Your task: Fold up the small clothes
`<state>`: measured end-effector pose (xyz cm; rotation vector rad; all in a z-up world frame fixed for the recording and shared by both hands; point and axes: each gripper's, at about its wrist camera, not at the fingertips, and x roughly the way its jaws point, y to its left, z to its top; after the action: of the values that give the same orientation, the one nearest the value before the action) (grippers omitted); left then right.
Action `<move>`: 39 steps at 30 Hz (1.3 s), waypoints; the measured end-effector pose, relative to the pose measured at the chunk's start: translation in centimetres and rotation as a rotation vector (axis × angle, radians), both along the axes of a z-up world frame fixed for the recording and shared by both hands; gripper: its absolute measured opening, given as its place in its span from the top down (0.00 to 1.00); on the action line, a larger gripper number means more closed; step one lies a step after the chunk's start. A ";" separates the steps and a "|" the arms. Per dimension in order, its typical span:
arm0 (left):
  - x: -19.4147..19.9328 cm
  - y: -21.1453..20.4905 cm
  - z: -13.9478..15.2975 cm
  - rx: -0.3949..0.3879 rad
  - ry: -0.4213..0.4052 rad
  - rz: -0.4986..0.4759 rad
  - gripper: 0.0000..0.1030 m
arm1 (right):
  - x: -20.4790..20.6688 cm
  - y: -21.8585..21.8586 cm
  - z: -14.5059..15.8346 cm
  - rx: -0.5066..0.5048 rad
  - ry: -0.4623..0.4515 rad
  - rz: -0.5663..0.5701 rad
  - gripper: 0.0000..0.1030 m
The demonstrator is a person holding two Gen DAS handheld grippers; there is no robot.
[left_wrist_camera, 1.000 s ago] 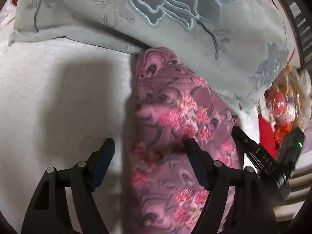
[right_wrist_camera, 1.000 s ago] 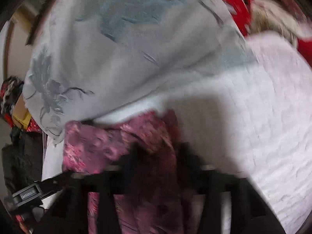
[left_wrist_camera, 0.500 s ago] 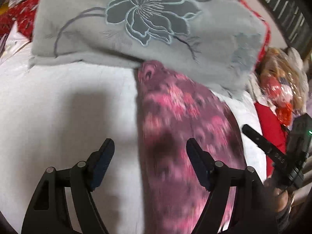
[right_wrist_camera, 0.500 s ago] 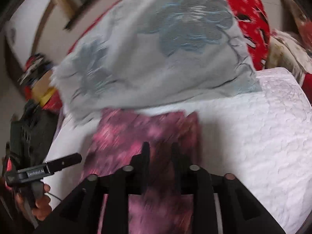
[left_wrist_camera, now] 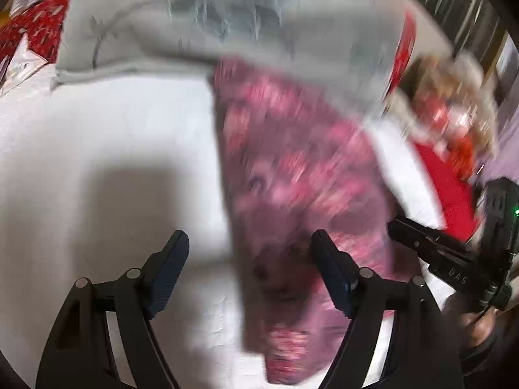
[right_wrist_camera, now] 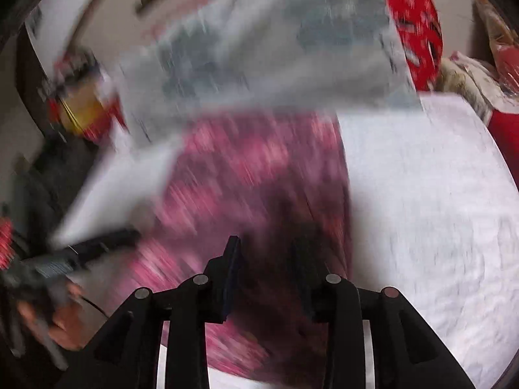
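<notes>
A purple garment with pink flowers (left_wrist_camera: 301, 194) lies folded into a long strip on the white quilted bed (left_wrist_camera: 97, 162), its far end against a grey flowered pillow (left_wrist_camera: 227, 26). My left gripper (left_wrist_camera: 249, 269) is open and empty above the strip's near left edge. The garment also shows in the right wrist view (right_wrist_camera: 246, 188), blurred. My right gripper (right_wrist_camera: 269, 272) hangs over it with the fingers apart and nothing between them. The right gripper shows in the left wrist view (left_wrist_camera: 454, 259) at the right edge.
The grey pillow (right_wrist_camera: 266, 45) lies across the far side of the bed. Red cloth (left_wrist_camera: 447, 188) and a bagged bundle (left_wrist_camera: 454, 103) lie at the right in the left wrist view. Red cloth (right_wrist_camera: 415, 26) and clutter are beyond the pillow. White quilt (right_wrist_camera: 438, 210) spreads on the right.
Both grippers have pulled back and up from the garment. The right gripper, shut half a second ago, has opened and let go of the cloth. Both views are motion-blurred.
</notes>
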<state>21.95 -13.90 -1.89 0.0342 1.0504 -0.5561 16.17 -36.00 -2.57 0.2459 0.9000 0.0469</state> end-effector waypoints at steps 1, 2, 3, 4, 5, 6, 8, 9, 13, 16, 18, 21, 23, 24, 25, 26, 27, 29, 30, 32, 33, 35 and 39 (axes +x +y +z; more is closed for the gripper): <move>0.0 0.0 -0.6 0.005 0.016 -0.006 0.20 | -0.3 0.0 0.4 -0.015 -0.019 0.002 0.71; 0.1 0.4 -0.5 -0.024 0.019 0.006 0.21 | -0.2 0.0 1.0 -0.019 -0.002 -0.015 0.71; 0.4 0.8 0.1 -0.050 0.034 0.008 0.21 | -0.3 -0.3 1.6 0.000 -0.001 -0.036 0.71; 0.7 1.3 0.8 -0.083 0.035 0.004 0.21 | -0.8 -0.7 2.6 0.046 -0.040 -0.054 0.69; 0.9 1.9 1.7 -0.115 0.010 0.010 0.21 | -1.5 -1.2 2.9 0.069 -0.070 -0.066 0.68; 1.1 2.2 2.1 -0.123 -0.012 0.020 0.21 | -1.9 -1.5 3.1 0.080 -0.086 -0.082 0.67; 1.4 2.1 2.2 -0.091 -0.035 0.023 0.21 | -2.0 -1.8 1.7 0.058 -0.021 -0.105 0.64; 1.7 1.8 1.8 -0.057 -0.027 0.016 0.21 | -1.7 -1.8 0.4 0.018 0.045 -0.105 0.64; 2.2 0.5 0.5 0.003 -0.001 -0.008 0.20 | -1.0 -2.6 0.9 0.035 0.048 -0.164 0.50; 3.4 1.1 2.1 -0.076 -0.042 0.013 0.20 | 0.6 -3.6 3.4 0.106 -0.058 -0.213 0.49; 4.5 1.3 2.1 -0.105 -0.052 0.055 0.19 | 2.7 -4.0 3.9 0.131 -0.085 -0.232 0.49; 5.8 0.2 -0.8 -0.053 0.058 0.068 0.15 | 5.6 -4.1 2.7 0.097 -0.046 -0.243 0.42; 5.5 -0.3 -0.4 -0.039 -0.009 0.064 0.13 | 7.6 -3.7 0.0 0.066 0.092 -0.240 0.40; 5.3 -0.8 -0.1 -0.010 -0.014 0.054 0.13 | 7.8 -3.9 -0.3 0.087 0.087 -0.246 0.39; 5.4 -0.9 0.2 -0.008 -0.006 0.047 0.13 | 7.8 -4.4 0.2 0.105 0.049 -0.274 0.37; 5.7 -0.8 0.3 -0.031 0.007 0.044 0.13 | 8.0 -4.8 0.5 0.119 0.030 -0.291 0.35; 6.3 -0.3 0.5 -0.086 0.028 0.063 0.13 | 8.2 -5.3 0.8 0.138 0.008 -0.308 0.35; 7.3 0.7 0.2 -0.174 0.071 0.120 0.13 | 9.1 -6.4 1.0 0.200 -0.023 -0.338 0.35; 8.0 1.1 -0.5 -0.200 0.116 0.149 0.13 | 9.6 -6.8 0.8 0.221 -0.017 -0.345 0.35; 8.3 0.8 -0.8 -0.195 0.121 0.138 0.09 | 11.2 -7.2 -0.8 0.215 0.069 -0.357 0.35; 8.2 0.2 -0.7 -0.177 0.105 0.119 0.04 | 11.7 -7.0 -1.5 0.195 0.097 -0.348 0.35; 7.7 -1.7 -0.8 -0.080 0.074 0.060 0.00 | 12.0 -6.3 -0.9 0.124 0.078 -0.324 0.35; 7.0 -2.7 -0.7 -0.023 0.016 0.027 0.00 | 11.0 -6.8 -0.4 0.182 0.077 -0.310 0.35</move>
<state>28.98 -16.63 -2.59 -0.0044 1.0585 -0.5442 27.13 -42.76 -2.94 0.5579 0.9261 -0.1695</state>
